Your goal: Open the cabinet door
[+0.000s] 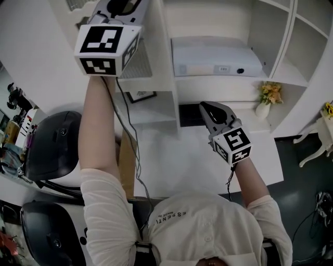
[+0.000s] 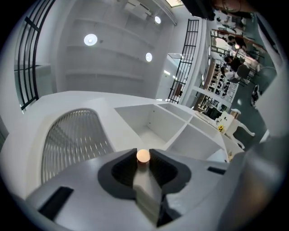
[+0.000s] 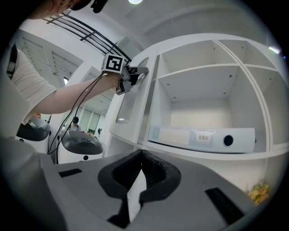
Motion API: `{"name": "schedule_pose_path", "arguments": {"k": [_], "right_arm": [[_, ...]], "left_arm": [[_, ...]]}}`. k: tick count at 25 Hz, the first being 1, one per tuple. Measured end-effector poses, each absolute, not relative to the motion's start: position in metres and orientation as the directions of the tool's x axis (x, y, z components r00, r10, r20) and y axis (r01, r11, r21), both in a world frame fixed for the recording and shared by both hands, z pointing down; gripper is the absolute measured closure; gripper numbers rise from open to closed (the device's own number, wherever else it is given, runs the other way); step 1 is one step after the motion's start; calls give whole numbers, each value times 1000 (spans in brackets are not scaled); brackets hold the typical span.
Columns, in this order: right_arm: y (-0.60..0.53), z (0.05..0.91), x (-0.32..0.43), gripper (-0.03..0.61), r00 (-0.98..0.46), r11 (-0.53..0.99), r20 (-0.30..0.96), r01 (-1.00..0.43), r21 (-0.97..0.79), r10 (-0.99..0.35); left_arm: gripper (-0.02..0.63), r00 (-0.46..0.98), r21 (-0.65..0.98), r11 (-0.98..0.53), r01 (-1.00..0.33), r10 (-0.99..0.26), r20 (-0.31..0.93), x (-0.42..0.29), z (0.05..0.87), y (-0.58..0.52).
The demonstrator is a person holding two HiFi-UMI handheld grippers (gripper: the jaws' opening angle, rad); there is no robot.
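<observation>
The white cabinet door [image 1: 139, 61] has a ribbed glass panel [image 2: 72, 140] and stands swung partly out from the shelf unit. Its small round pale knob [image 2: 143, 155] sits pinched between the jaws of my left gripper [image 2: 143, 159]. In the head view the left gripper [image 1: 120, 6] is raised high at the top left. The right gripper view shows it at the door's edge [image 3: 137, 72]. My right gripper [image 1: 205, 105] hovers level in front of the lower shelf; its jaws [image 3: 141, 153] meet with nothing between them. The open compartment behind the door is bare.
A long white box [image 1: 216, 57] lies on the middle shelf. A vase of yellow flowers [image 1: 268, 96] stands at the right, a small framed picture [image 1: 141, 96] below the door. A white desk top [image 1: 177, 156] lies beneath me, black rounded machines [image 1: 52, 143] at the left.
</observation>
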State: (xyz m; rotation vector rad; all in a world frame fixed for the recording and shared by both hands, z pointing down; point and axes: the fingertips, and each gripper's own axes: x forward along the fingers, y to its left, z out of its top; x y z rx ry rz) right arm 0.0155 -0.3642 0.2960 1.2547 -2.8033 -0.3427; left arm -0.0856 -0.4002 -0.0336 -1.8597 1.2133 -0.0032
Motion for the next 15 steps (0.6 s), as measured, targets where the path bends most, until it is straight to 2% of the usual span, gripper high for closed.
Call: {"name": "schedule_pose_path", "arguments": {"k": [15], "right_arm": [[-318,291,-18,564,-728,700,-86,-679,222,-680]], "left_arm": [[532,591,-641,-255,-724,-710,-384,-110,-31,-325]]}}
